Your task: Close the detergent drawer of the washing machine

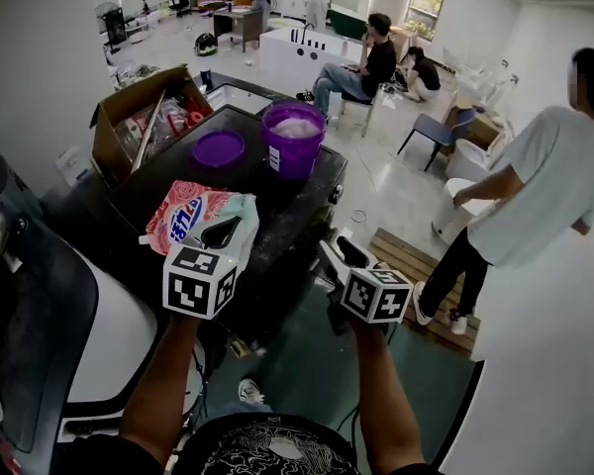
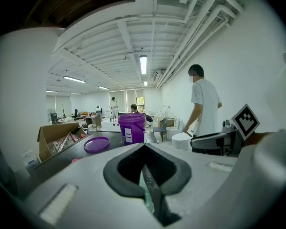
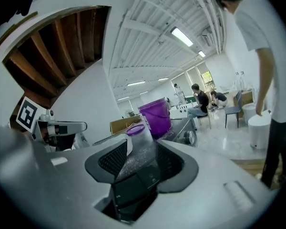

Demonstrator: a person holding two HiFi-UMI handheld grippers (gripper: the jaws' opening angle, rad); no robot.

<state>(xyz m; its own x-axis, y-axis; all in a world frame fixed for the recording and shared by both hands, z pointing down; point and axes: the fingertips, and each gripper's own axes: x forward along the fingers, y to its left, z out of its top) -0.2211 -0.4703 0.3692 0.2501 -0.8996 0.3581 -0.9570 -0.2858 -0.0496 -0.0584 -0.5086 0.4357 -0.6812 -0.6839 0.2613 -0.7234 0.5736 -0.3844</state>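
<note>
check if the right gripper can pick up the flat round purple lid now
Probably not: the right gripper has its fingers shut on a clear plastic cup with a purple rim. The flat round purple lid lies uncovered on the black top.

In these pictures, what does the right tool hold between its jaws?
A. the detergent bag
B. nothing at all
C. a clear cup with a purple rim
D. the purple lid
C: the right gripper view shows the right tool with its jaws shut on a clear cup with a purple rim, while the detergent bag is in the left tool.
</note>
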